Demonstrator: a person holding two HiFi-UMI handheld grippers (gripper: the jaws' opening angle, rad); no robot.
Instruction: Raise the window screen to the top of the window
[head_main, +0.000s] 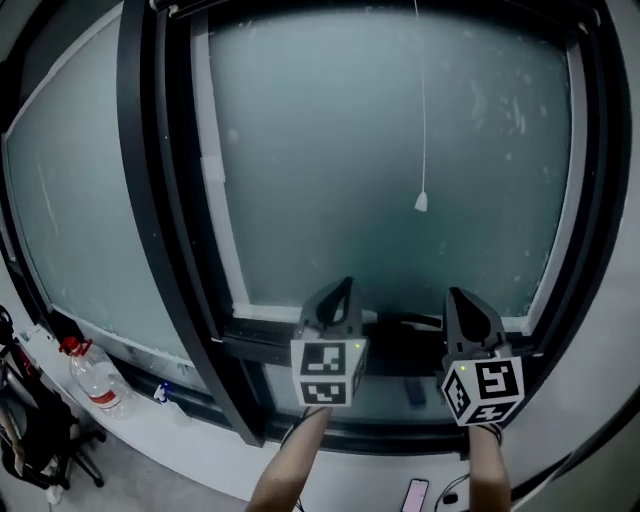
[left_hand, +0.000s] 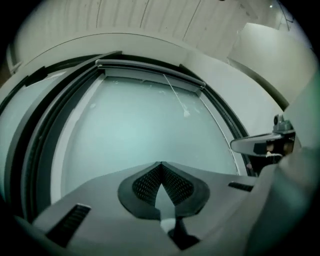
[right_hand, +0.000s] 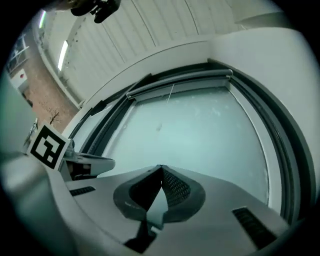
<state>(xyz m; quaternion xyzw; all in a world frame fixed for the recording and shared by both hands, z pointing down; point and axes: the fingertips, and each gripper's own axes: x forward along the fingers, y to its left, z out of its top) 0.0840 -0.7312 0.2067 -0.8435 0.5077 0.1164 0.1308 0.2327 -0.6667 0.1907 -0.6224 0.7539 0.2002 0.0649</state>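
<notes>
While both pairs are held low at the foot of the window (head_main: 330, 150), neither grips anything. The left tongs (left_hand: 161, 166) are clenched, ribbed tips pressed together, and only pale glass shows through the small gap behind the tips. The right tongs (right_hand: 160, 169) are clenched in the same way and empty.

They sit side by side and apart, tips pointing at the bottom rail of the window, each with its marker cube toward the person and a bare forearm (head_main: 300, 465) behind it.

The window screen (left_hand: 150, 71) is a pale bar lying along the top of the window, high above both sets of tips. A thin cord (head_main: 422, 110) hangs down from it. Its small white knob (head_main: 421, 203) dangles above the tongs and between them, closer to the right pair, touching neither.

A thick dark frame post (head_main: 150, 200) runs just left of the left tongs. Well off to their left, a clear bottle (head_main: 88, 375) with a red cap stands on the pale ledge (head_main: 150, 420) below the next pane.
</notes>
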